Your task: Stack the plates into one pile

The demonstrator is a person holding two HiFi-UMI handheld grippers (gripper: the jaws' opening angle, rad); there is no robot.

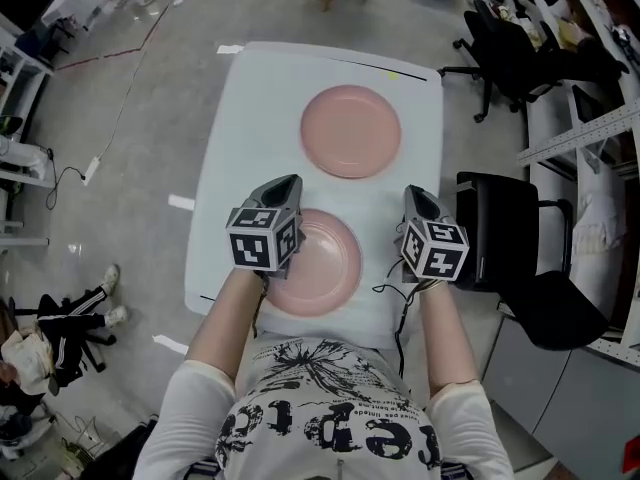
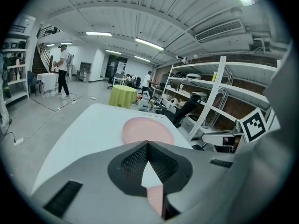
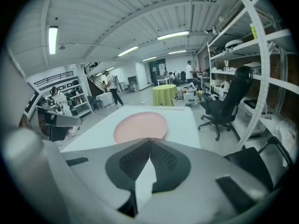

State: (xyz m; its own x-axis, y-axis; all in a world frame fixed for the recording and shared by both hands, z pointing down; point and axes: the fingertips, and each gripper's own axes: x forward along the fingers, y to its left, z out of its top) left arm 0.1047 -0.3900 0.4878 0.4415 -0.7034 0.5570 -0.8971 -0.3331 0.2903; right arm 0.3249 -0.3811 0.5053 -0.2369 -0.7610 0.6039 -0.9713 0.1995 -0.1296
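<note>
grey left gripper (image 1: pixel 292 182) tilts down, closed

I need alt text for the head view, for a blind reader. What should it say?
Seen from above, two pink plates lie apart on a white table, a far plate and a near plate. A person holds two shut, empty grippers: the left gripper overlaps the near plate's left edge, the right gripper is to its right.

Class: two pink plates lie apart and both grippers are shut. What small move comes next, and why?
Probably open the left gripper: its jaws are shut and empty over the near plate, which needs gripping before stacking on the far plate.
</note>
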